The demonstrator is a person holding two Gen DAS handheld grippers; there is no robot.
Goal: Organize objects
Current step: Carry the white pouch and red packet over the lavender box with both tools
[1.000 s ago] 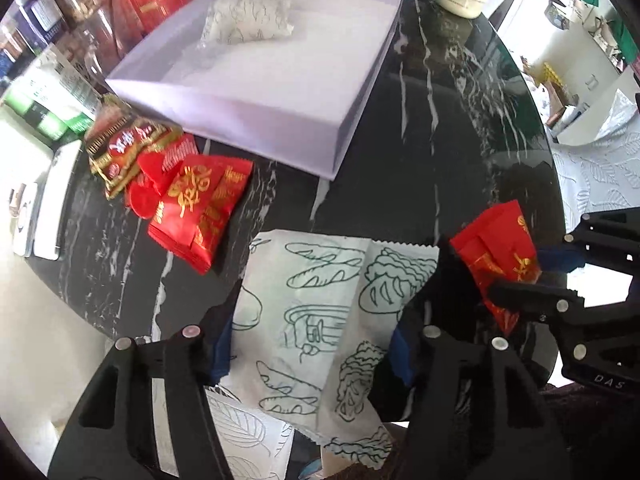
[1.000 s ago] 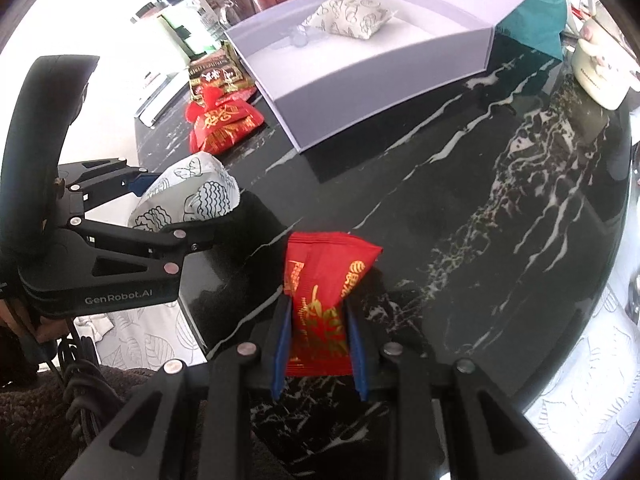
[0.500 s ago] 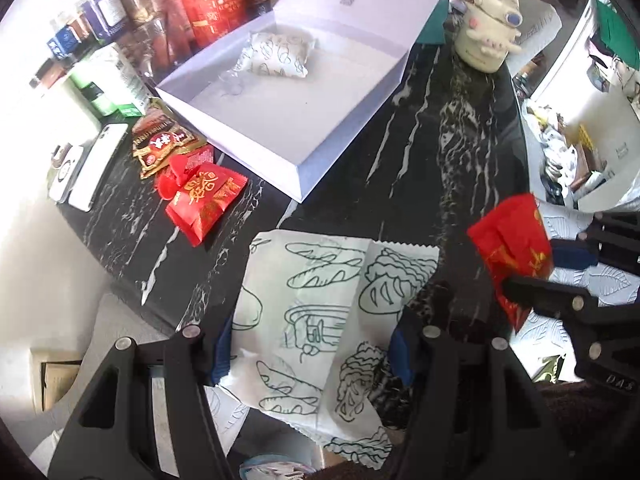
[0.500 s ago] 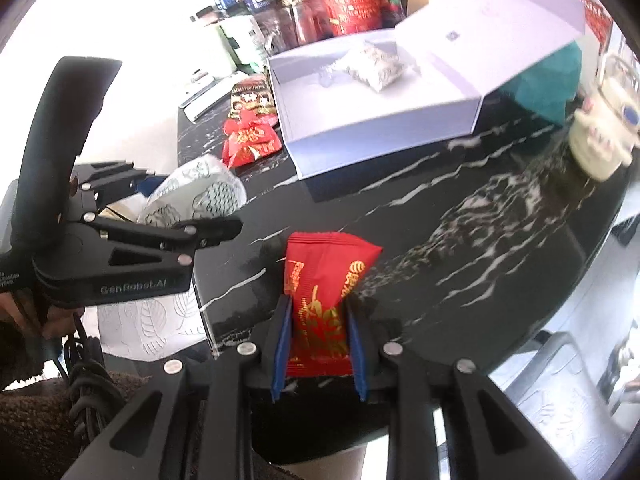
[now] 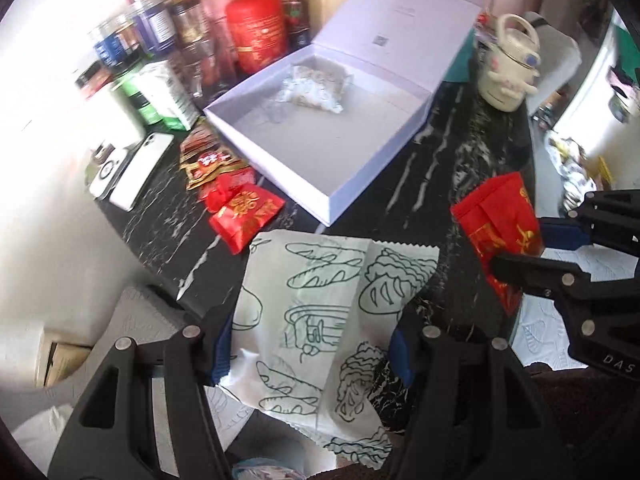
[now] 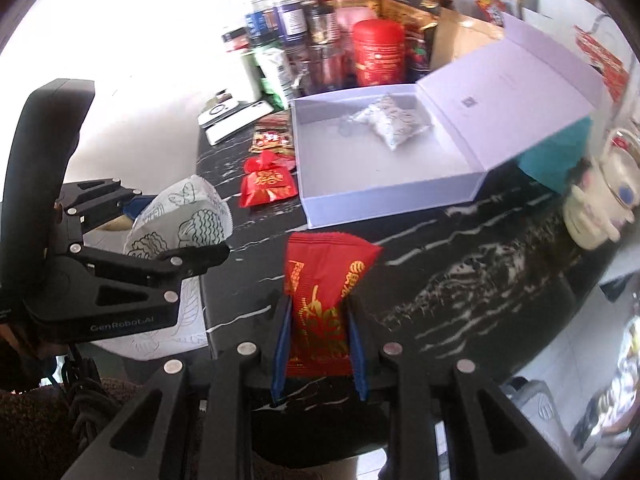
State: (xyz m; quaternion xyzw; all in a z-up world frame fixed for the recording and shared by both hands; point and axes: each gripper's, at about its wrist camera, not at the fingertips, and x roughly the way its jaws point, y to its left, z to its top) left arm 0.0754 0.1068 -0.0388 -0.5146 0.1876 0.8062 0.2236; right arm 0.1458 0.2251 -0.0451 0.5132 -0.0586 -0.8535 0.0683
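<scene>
My left gripper (image 5: 310,346) is shut on a white snack packet (image 5: 320,312) printed with green line drawings, held above the near edge of the black marble table (image 5: 440,168). That packet (image 6: 180,220) and the left gripper (image 6: 176,236) also show at the left of the right wrist view. My right gripper (image 6: 318,344) is shut on a red snack packet (image 6: 322,292) with gold print, seen at the right as the red packet (image 5: 498,226) in the left wrist view. An open lilac box (image 5: 332,128) stands farther back with one white packet (image 5: 316,88) inside.
Red and gold packets (image 5: 244,214) lie left of the box (image 6: 384,168). Phones (image 5: 132,172) rest at the table's left edge. Jars, bottles and a red tin (image 5: 258,36) crowd the back. A cream teapot (image 5: 506,76) stands at the right, a teal object (image 6: 556,156) beside the lid.
Both grippers have risen with their packets and rolled; the table and box now look smaller and farther below, and more of the back clutter shows.
</scene>
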